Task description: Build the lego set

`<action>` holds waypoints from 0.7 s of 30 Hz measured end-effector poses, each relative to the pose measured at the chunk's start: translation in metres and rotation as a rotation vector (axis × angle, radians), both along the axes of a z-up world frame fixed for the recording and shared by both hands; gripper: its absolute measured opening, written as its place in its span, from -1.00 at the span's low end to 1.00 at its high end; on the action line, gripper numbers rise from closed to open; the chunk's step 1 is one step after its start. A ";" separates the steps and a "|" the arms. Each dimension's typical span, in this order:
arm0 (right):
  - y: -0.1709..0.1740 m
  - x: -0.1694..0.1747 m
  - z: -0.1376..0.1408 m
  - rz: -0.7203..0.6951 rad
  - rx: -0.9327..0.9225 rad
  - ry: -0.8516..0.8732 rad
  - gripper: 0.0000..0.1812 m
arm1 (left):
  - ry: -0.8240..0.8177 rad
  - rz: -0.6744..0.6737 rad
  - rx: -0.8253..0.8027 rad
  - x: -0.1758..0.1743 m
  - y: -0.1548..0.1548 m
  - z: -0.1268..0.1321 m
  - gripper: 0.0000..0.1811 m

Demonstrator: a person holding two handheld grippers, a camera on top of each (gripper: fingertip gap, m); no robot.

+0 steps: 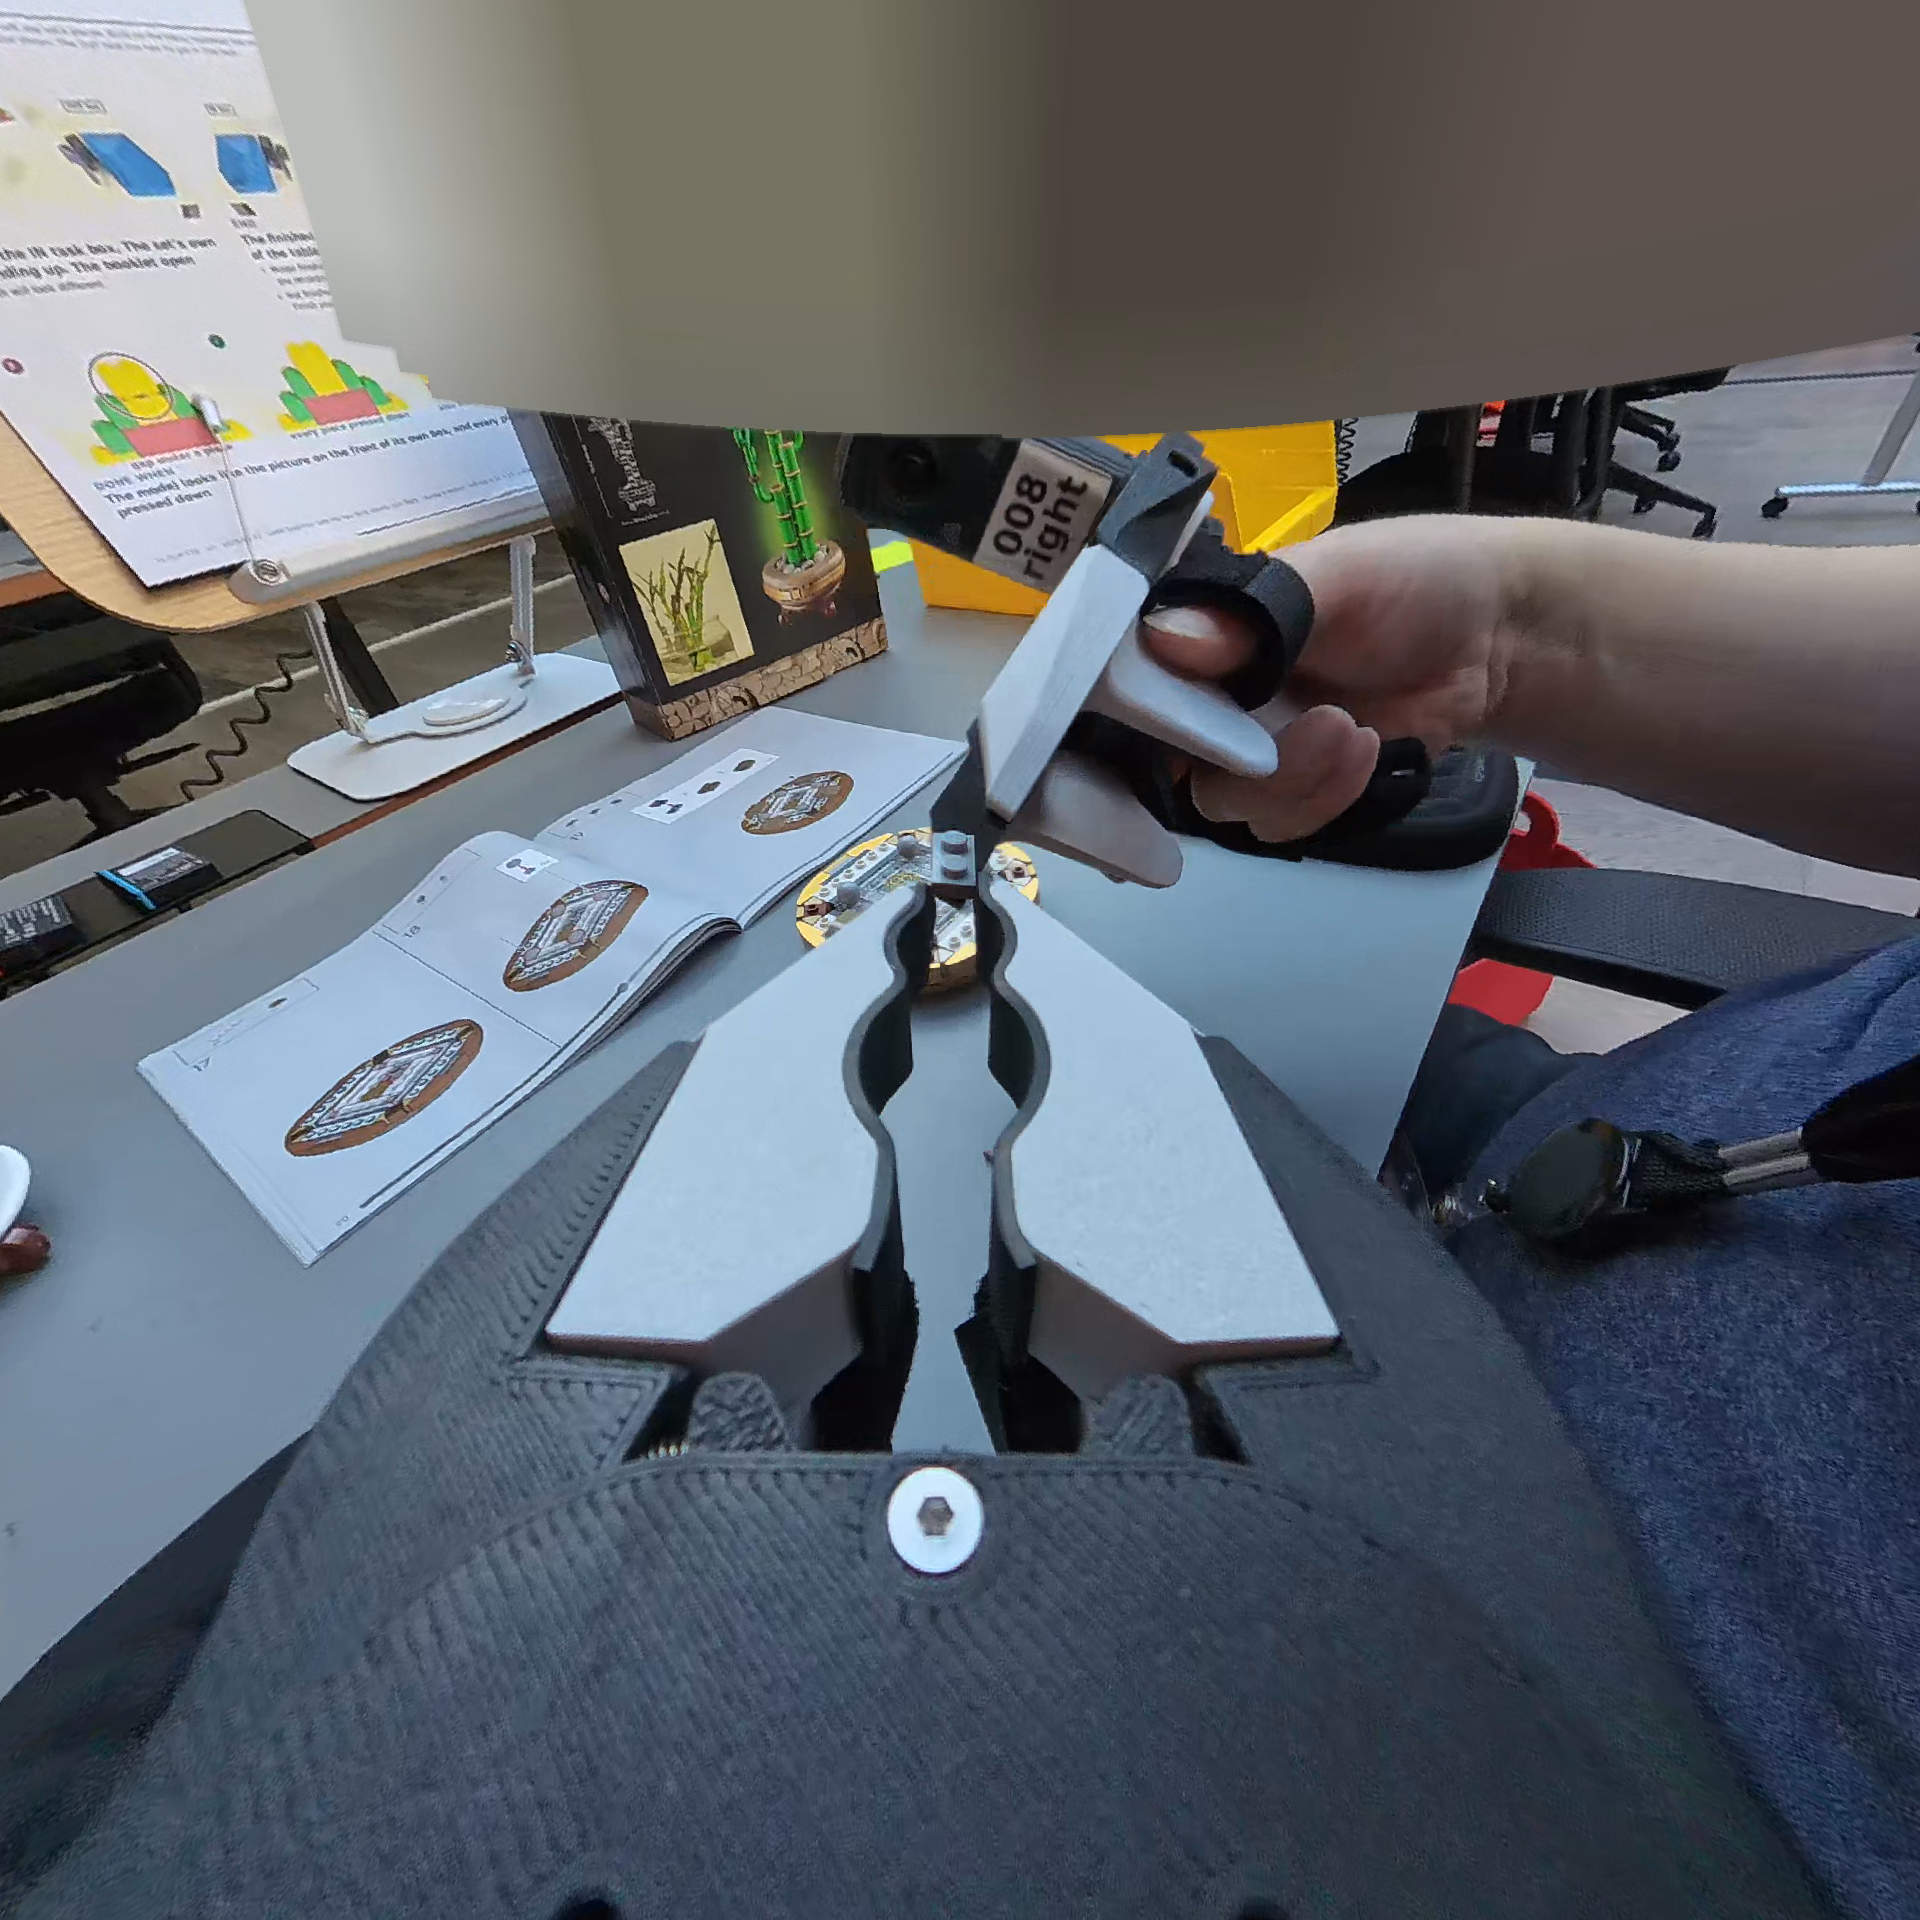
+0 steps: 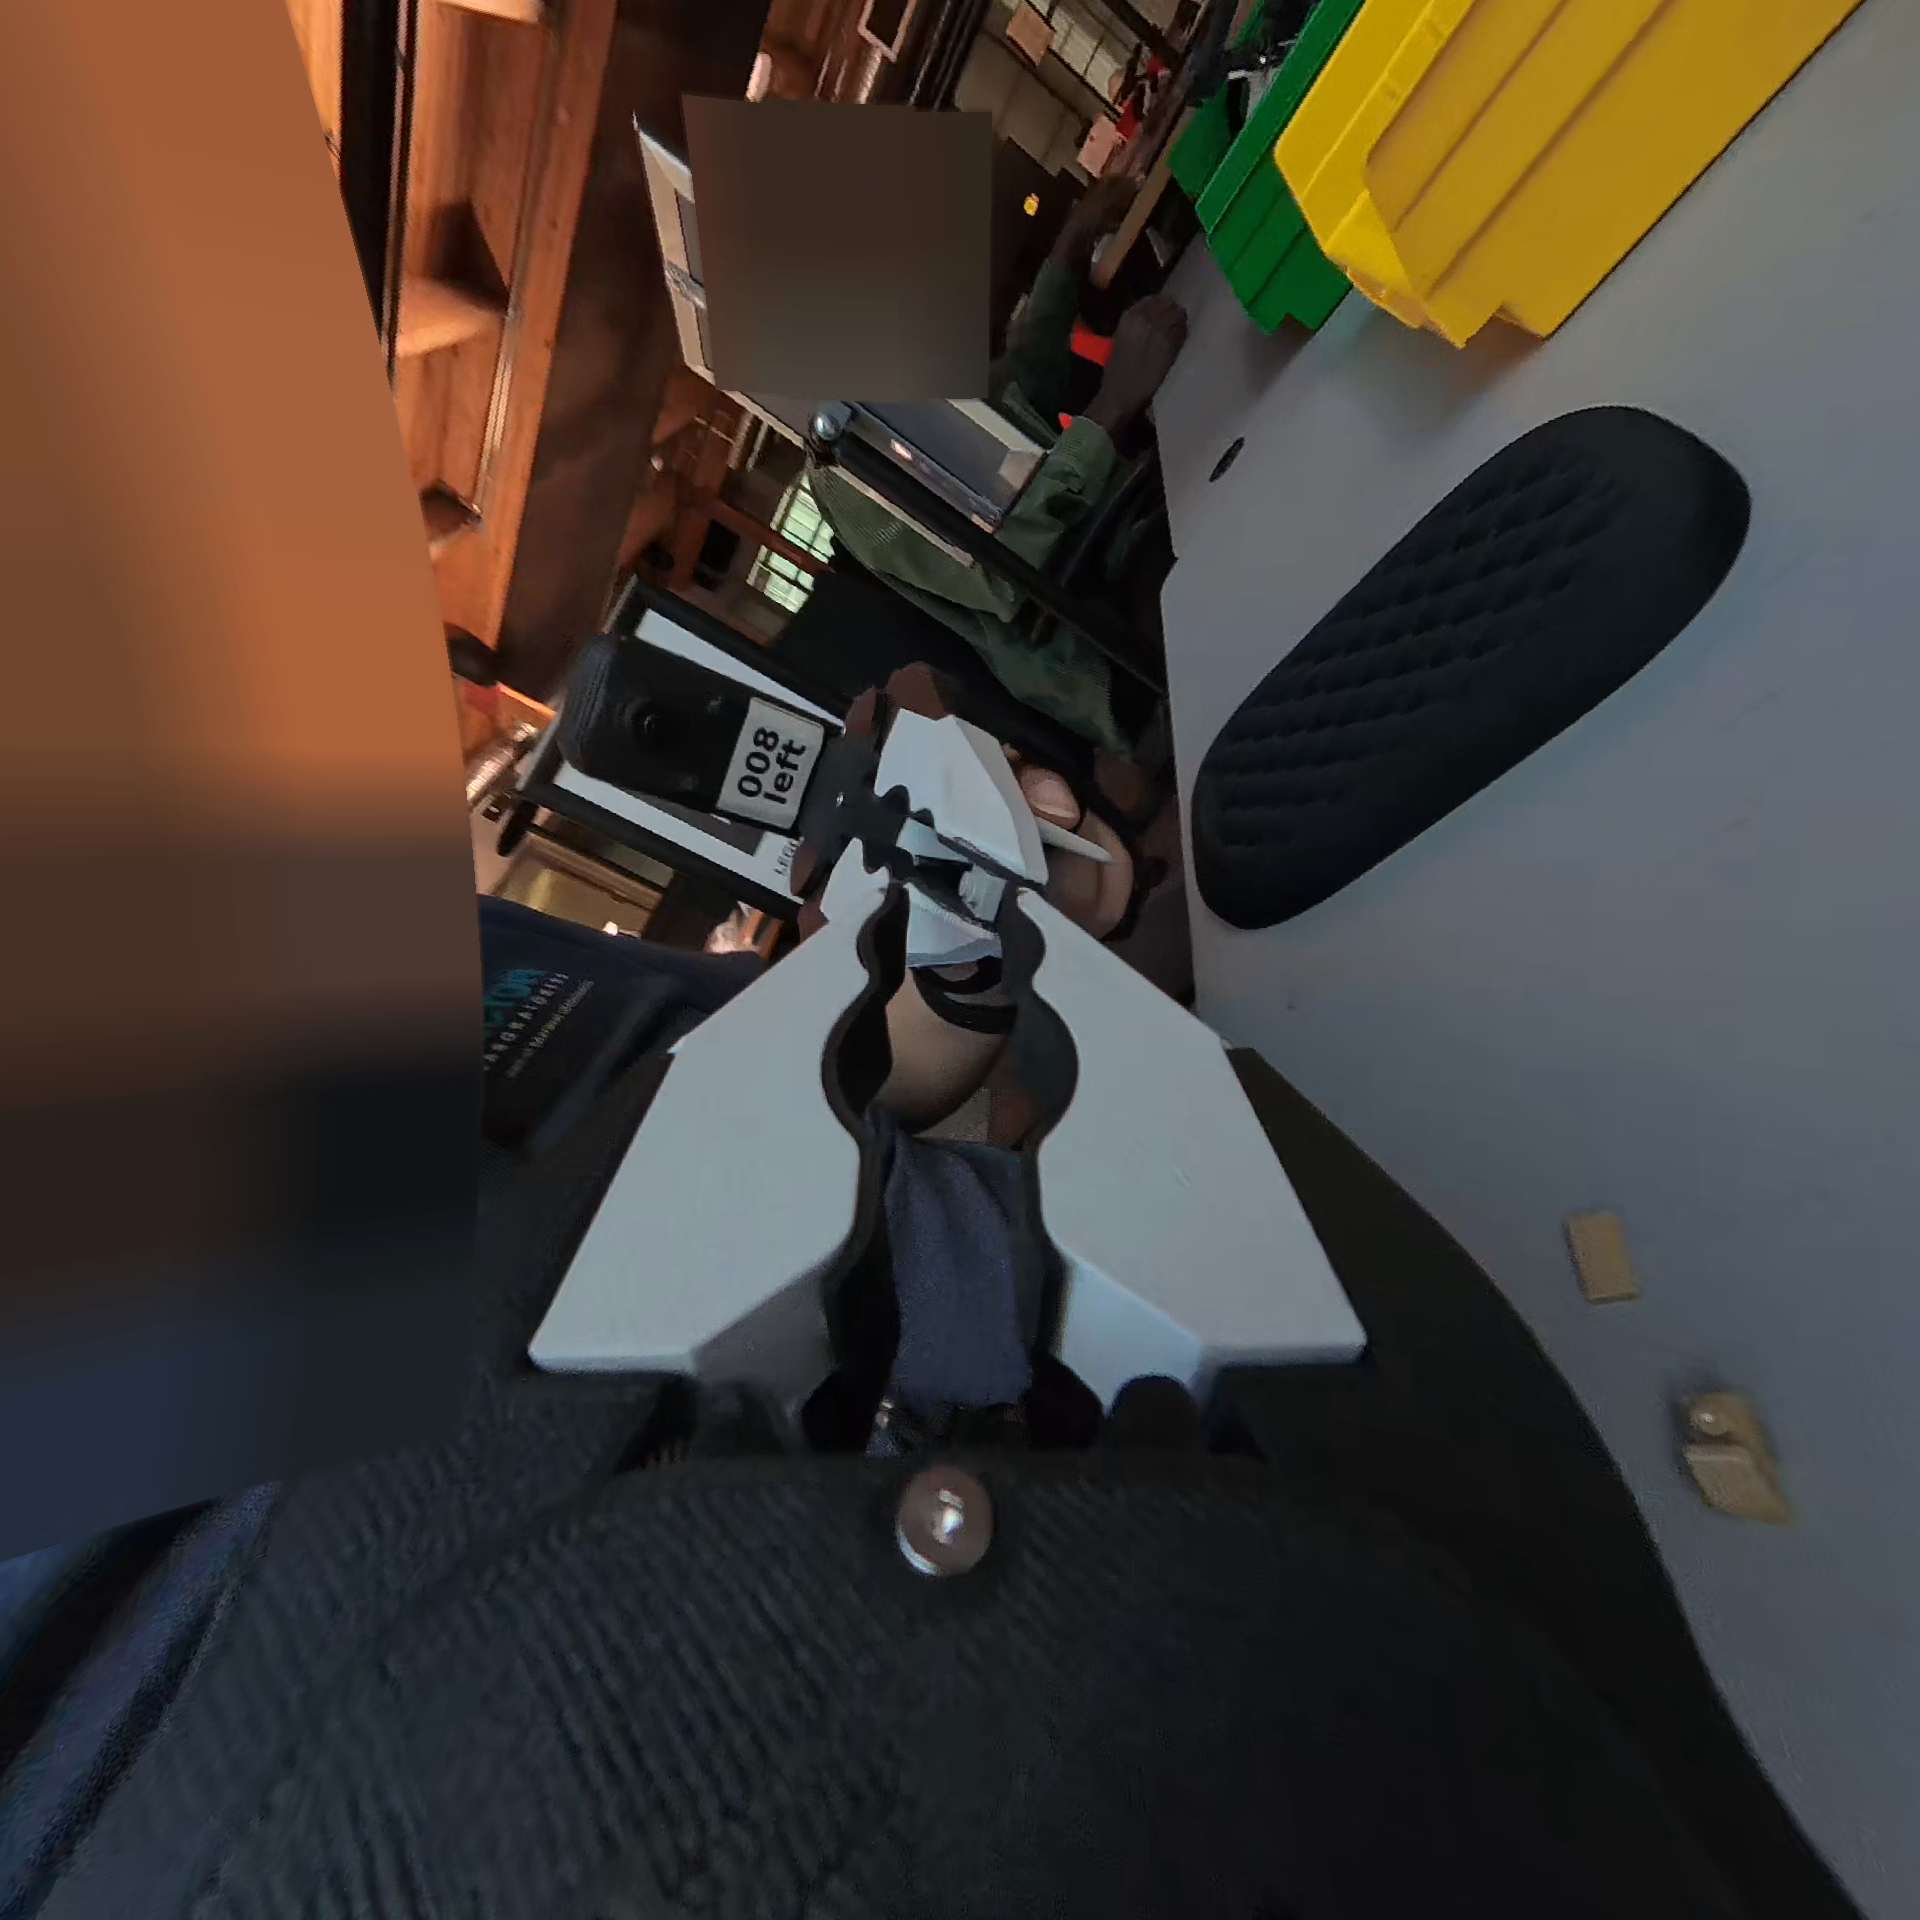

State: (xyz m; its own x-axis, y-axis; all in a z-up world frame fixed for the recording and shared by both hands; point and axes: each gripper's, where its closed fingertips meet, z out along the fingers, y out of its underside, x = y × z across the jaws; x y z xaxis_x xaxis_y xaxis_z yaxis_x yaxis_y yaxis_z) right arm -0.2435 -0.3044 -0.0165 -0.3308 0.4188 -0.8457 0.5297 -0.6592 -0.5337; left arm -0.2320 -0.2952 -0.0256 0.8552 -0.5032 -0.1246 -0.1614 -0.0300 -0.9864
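Right now the left claw (image 1: 951,904) is pinching a small stack of pieces between its fingertips — a dark brown piece low down with a small grey studded plate (image 1: 954,858) on top — just above the round lego base (image 1: 914,894), which is lying on the grey bench (image 1: 208,1351) beyond the claw. Its fingers are sitting close together at the tips, clenched on that stack. The right claw (image 1: 961,826) is reaching down from the upper right, held by a hand (image 1: 1382,665), and its dark tips are touching the grey plate from behind; whether they are gripping it or only pressing on it, I cannot tell.

Left of the base, the open instruction booklet (image 1: 468,977) is lying flat on the bench, and the set's box (image 1: 727,571) (dark, with a green bamboo picture) is standing upright behind it. A printed sheet is leaning on a stand (image 1: 416,717) farther left.

Seen from the right wrist, the right claw (image 2: 945,914) is meeting the left claw (image 2: 935,842) tip to tip — the small grey piece (image 2: 977,888) is showing between them. On the bench (image 2: 1558,935) a black padded rest (image 2: 1475,665) is lying, two tan pieces (image 2: 1600,1252) are sitting apart from it, and yellow (image 2: 1507,156) and green bins (image 2: 1257,229) are standing at the far end.
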 end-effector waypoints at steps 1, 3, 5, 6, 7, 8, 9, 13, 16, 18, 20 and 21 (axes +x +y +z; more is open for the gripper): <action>-0.001 0.001 -0.001 0.005 0.062 0.007 -0.81 | -0.013 -0.008 -0.006 0.001 0.000 -0.001 -0.94; 0.004 0.003 -0.010 -0.006 0.209 -0.025 -0.76 | -0.047 -0.029 -0.021 0.002 -0.001 0.000 -0.94; 0.013 0.006 -0.020 -0.027 0.350 -0.065 -0.73 | -0.084 -0.055 -0.031 0.002 -0.004 0.002 -0.94; 0.014 0.007 -0.018 -0.030 0.401 -0.042 -0.74 | -0.094 -0.071 -0.040 0.003 -0.005 0.002 -0.94; 0.013 0.008 -0.012 -0.026 0.441 0.002 -0.75 | -0.098 -0.089 -0.056 0.004 -0.007 0.000 -0.94; 0.010 0.010 -0.006 -0.018 0.489 0.046 -0.76 | -0.095 -0.107 -0.074 0.005 -0.009 -0.002 -0.94; 0.007 0.011 -0.001 -0.003 0.558 0.092 -0.78 | -0.087 -0.127 -0.088 0.007 -0.011 -0.004 -0.93; -0.007 0.018 -0.007 0.086 0.921 0.178 -0.82 | -0.059 -0.179 -0.108 0.012 -0.018 -0.007 -0.94; -0.010 0.018 -0.006 0.096 1.004 0.208 -0.83 | -0.088 -0.221 -0.111 0.018 -0.024 -0.004 -0.94; -0.013 0.019 -0.004 0.101 0.969 0.224 -0.86 | -0.103 -0.228 -0.107 0.019 -0.026 -0.002 -0.94; -0.016 0.020 -0.005 0.118 0.944 0.224 -0.88 | -0.117 -0.238 -0.103 0.020 -0.027 -0.001 -0.94; -0.017 0.020 -0.006 0.117 0.944 0.225 -0.88 | -0.123 -0.243 -0.111 0.020 -0.028 -0.001 -0.94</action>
State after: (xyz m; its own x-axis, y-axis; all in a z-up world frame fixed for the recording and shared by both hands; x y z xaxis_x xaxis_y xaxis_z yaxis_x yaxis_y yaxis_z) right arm -0.2230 -0.3212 -0.0223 -0.5261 0.8455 -0.0914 0.3855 0.1413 -0.9118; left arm -0.2122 -0.3232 -0.0267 0.7132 -0.6999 0.0399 -0.0561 -0.1137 -0.9919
